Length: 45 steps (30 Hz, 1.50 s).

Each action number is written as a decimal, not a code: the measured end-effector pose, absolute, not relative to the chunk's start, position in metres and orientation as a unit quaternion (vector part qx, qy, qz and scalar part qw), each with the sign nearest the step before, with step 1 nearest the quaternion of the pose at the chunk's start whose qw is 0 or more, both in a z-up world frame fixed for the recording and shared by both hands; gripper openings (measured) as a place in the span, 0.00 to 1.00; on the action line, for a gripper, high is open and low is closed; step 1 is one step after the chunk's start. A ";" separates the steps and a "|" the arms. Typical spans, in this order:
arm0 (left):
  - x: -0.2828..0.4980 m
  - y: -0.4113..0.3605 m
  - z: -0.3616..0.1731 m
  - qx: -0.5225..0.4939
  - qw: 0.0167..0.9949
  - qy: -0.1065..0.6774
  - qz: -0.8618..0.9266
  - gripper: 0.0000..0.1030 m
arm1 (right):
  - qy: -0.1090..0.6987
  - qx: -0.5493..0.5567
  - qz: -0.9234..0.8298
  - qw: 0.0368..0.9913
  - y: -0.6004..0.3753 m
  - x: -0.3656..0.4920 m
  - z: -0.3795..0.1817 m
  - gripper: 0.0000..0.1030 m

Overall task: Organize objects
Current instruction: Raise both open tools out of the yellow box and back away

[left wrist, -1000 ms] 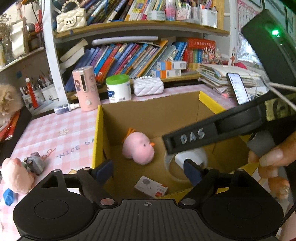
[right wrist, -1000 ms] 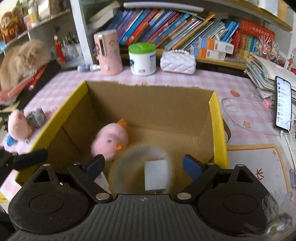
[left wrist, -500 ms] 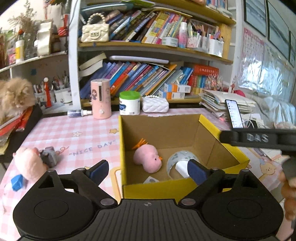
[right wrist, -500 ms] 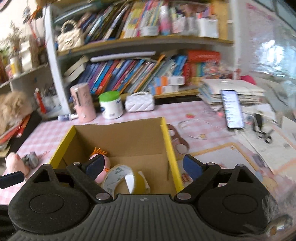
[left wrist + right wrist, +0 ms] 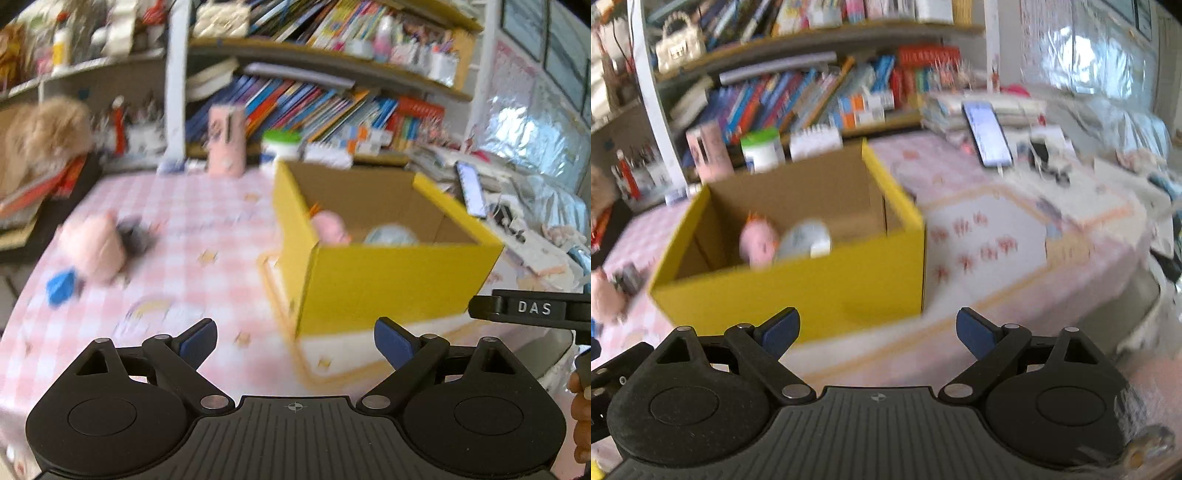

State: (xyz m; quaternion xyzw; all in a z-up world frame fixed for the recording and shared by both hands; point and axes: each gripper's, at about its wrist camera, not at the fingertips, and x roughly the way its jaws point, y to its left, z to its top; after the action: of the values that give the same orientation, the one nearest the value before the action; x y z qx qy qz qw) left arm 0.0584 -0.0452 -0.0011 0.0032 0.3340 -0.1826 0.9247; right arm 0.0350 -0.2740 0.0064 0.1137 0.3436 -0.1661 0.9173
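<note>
The pink plush toy (image 5: 92, 247) lies on the checked table (image 5: 192, 258) in the left middle of the left wrist view. It is far to the left of the yellow box (image 5: 388, 280). A small grey thing (image 5: 135, 236) touches it, and a blue bit (image 5: 61, 286) sits just beside it. The toy looks soft, round and blurry. The left gripper (image 5: 295, 339) looks nearer to it. It is wide open and holds nothing. The right gripper (image 5: 877, 328), in front of the box, is also wide open and holds nothing.
</note>
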 end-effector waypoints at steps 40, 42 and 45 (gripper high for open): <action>-0.017 0.143 -0.004 -0.019 0.934 0.354 -0.044 0.91 | 0.402 0.033 0.025 0.915 -0.048 0.001 -0.014 0.90; -0.017 0.146 -0.004 -0.021 0.934 0.354 -0.042 0.91 | 0.402 0.028 0.031 0.915 -0.041 0.002 -0.013 0.90; -0.014 0.151 -0.005 -0.025 0.934 0.354 -0.039 0.91 | 0.400 0.022 0.038 0.915 -0.033 0.004 -0.012 0.90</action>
State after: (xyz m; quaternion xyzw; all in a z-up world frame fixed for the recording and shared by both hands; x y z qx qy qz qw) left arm -0.0142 0.1505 -0.0052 -0.0249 0.3541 -0.0389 0.9341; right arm 0.0043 -0.0330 -0.0118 0.0224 0.4002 0.0384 0.9154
